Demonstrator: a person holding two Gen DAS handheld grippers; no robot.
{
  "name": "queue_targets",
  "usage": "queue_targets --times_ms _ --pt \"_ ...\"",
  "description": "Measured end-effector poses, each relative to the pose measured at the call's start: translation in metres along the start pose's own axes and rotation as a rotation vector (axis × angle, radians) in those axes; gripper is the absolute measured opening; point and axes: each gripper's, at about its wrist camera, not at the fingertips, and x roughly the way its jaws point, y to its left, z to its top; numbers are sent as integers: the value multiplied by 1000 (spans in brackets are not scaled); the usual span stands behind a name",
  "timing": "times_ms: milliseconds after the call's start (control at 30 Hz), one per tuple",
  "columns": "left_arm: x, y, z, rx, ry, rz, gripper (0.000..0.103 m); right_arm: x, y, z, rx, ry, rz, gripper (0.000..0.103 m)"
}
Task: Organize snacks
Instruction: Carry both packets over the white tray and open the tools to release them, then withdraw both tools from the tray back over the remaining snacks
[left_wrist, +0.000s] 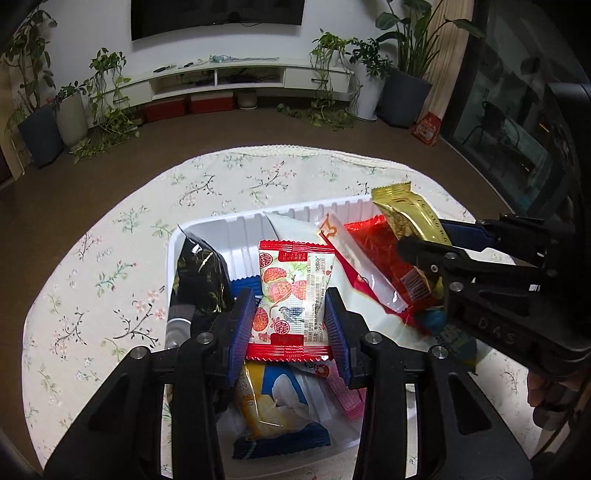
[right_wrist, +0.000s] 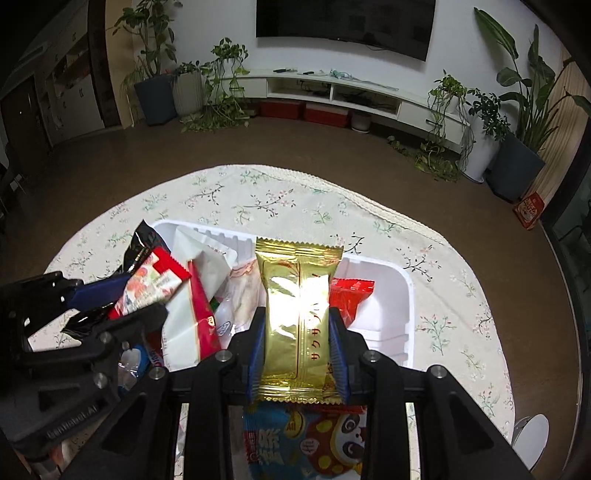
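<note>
The left gripper pinches a red-edged fruit packet between its blue pads, above the white tray of snacks on the floral cloth. Beside it, the right gripper pinches a gold packet upright over the same tray.

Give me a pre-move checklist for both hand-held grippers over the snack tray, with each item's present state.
1. Left hand-held gripper clamped on the red-edged floral packet: ok.
2. Right hand-held gripper clamped on the gold packet: ok.
3. Both packets are above the white tray: ok.
4. Free room in the tray: ok at its right end beyond the red packet; the rest is piled with snacks.
5. Clearance between the two grippers: cannot tell; they look close.
6. Tray sits fully on the floral tablecloth: ok on the visible sides.
</note>
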Motion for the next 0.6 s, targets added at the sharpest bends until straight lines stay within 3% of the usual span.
queue_targets --times_ms 300,433,533,600 --pt "12 1 -3 -2 3 17 39 11 8 -4 -30 26 -6 34" --pt "11 0 -5 -3 -7 23 52 10 9 -4 -34 25 -6 35" --pt "7 -2 -6 -1 -16 26 57 9 9 -4 -30 29 -5 47" --pt "3 -3 -7 -3 -25 39 67 5 8 -5 -28 24 -3 48"
